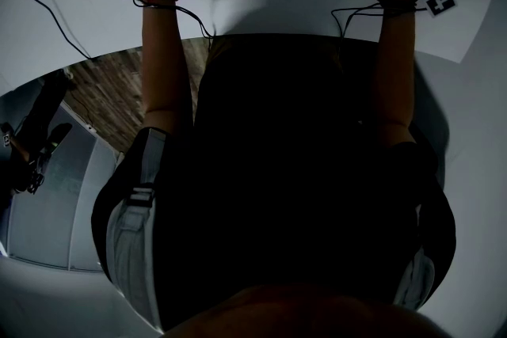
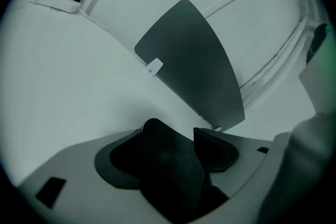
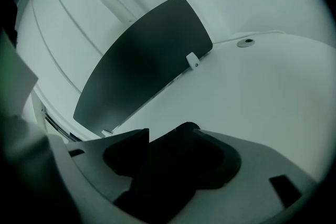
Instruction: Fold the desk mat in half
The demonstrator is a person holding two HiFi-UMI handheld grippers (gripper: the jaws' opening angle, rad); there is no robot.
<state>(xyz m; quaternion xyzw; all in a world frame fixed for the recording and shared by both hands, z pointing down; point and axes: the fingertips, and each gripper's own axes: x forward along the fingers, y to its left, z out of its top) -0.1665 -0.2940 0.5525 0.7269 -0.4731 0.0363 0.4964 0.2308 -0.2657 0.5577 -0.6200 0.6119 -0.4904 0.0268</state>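
The fold itself looks laid, so I'd judge this to be the letting-go step. The desk mat [image 1: 277, 4] lies as a pale, flat rectangle on the white table [image 1: 71, 12], straight ahead of the person, with a gripper at each far corner. The left gripper [image 2: 178, 131] and right gripper [image 3: 167, 131] both have their jaws spread wide, and nothing I can make out is clamped. Next, I reckon, both need to draw back cleanly without dragging the top layer. The mat's edges look straight and unrumpled, though I can't make out the crease itself.
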